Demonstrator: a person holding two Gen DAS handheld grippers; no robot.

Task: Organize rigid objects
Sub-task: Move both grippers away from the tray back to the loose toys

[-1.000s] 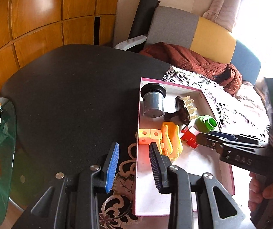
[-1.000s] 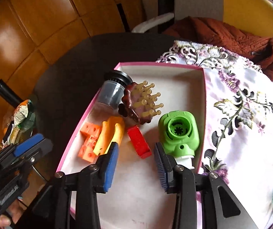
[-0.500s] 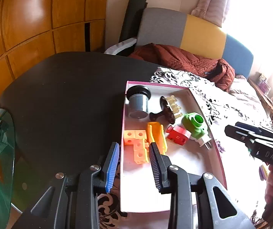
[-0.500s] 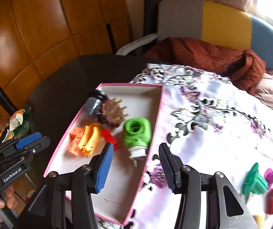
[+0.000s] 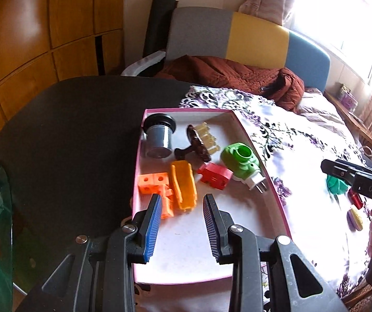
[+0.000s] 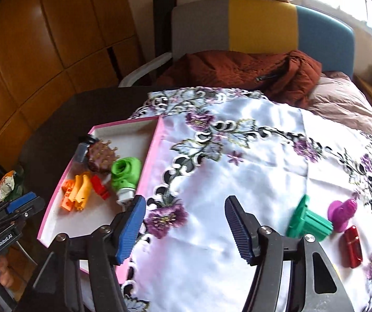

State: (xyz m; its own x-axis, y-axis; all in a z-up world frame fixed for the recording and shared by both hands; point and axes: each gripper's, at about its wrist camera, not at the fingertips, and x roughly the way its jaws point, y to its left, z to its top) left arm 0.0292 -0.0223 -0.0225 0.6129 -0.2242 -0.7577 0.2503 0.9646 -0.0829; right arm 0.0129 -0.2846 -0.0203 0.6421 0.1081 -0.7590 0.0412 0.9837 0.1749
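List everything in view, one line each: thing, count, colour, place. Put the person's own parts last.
box: 1, pink rim, white inside, on the table's left part
grey cylinder: 1, grey and black, box's far corner
brush: 1, brown with pale bristles, in box
green plug piece: 1, green and white, in box
red block: 1, red, in box
orange pieces: several, orange, in box
floral cloth: 1, white and purple, right of box
green part: 1, on cloth
magenta part: 1, on cloth
red part: 1, on cloth
left gripper: 1, empty, above box
right gripper: 1, has just been opening, empty, above cloth
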